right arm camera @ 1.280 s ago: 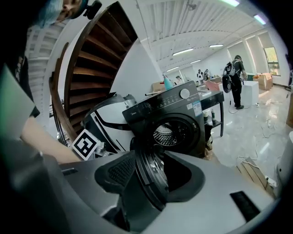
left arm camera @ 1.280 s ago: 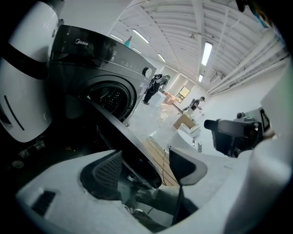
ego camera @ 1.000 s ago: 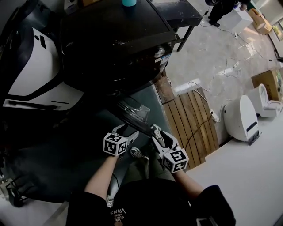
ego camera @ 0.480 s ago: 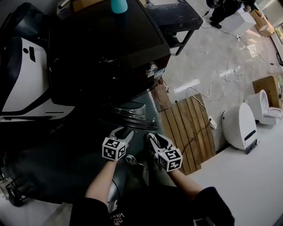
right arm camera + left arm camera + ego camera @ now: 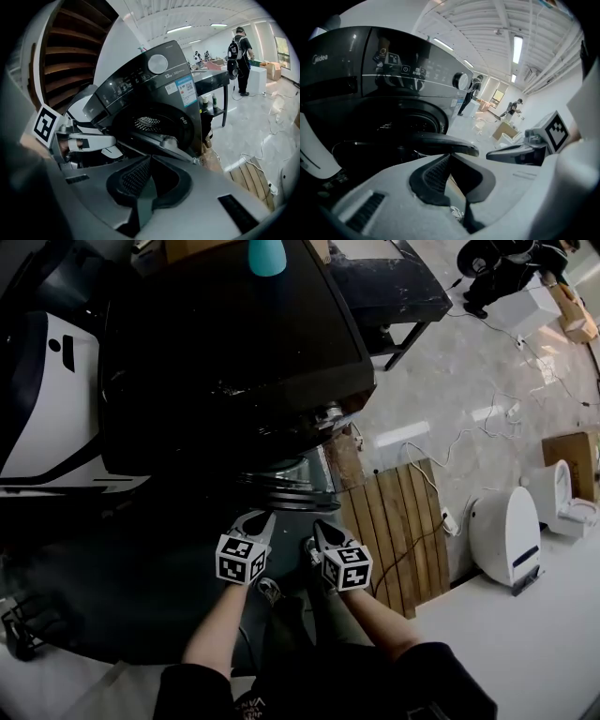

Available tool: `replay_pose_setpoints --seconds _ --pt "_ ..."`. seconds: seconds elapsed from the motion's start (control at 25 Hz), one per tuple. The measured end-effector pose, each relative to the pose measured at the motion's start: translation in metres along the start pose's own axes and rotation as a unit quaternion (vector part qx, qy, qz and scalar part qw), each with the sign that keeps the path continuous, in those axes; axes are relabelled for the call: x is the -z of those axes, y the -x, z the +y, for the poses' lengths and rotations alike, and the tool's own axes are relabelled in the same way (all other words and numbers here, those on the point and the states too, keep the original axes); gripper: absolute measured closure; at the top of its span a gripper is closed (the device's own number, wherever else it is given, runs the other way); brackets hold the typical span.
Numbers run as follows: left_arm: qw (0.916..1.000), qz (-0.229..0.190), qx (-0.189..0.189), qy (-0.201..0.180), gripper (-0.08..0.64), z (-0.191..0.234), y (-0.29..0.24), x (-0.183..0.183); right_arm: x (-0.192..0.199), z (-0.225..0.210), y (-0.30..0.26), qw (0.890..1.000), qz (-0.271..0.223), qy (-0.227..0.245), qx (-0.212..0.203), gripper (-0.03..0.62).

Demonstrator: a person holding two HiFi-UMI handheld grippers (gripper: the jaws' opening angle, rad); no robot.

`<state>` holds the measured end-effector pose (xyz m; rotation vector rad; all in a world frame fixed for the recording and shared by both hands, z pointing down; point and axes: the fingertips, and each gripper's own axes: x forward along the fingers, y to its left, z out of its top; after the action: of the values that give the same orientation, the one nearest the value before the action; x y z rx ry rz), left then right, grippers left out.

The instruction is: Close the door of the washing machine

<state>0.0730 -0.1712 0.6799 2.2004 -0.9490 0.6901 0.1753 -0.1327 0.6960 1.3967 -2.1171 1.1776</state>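
The dark front-loading washing machine (image 5: 234,343) fills the upper middle of the head view. Its round door (image 5: 281,491) stands open and juts out from the front towards me. My left gripper (image 5: 261,519) and right gripper (image 5: 317,527) sit side by side just short of the door's near edge, both shut with nothing between the jaws. In the left gripper view the closed jaws (image 5: 450,157) lie right under the door rim (image 5: 436,138). From the right gripper view, the shut jaws (image 5: 150,159) point at the door (image 5: 161,140) and the drum opening (image 5: 150,123). Whether either tip touches the door I cannot tell.
A wooden pallet (image 5: 398,531) lies on the floor to the right, with a white appliance (image 5: 502,531) and loose cables beyond it. A black table (image 5: 384,277) stands behind the machine. A teal cup (image 5: 267,254) sits on the machine's top. Left stands a white-and-black unit (image 5: 56,399).
Both grippers went from open to shut. Both moved up the picture towards the washing machine and closer together. The door now shows flatter and nearer the machine's front.
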Motion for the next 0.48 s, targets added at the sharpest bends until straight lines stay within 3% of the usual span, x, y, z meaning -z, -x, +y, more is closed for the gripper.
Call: replay_pose_setpoints --seconds 0.28,0.48 --pt "0.9991 -0.034 -0.013 0.022 0.549 0.012 -0.017 -0.026 -0.035 -0.021 -0.038 0.998 -0.025 -0.051 0.015 0.592" --pt "0.9971 -0.063 -0.030 0.031 0.549 0.022 -0.023 -0.045 -0.061 -0.034 -0.060 0.998 -0.041 -0.053 0.017 0.592"
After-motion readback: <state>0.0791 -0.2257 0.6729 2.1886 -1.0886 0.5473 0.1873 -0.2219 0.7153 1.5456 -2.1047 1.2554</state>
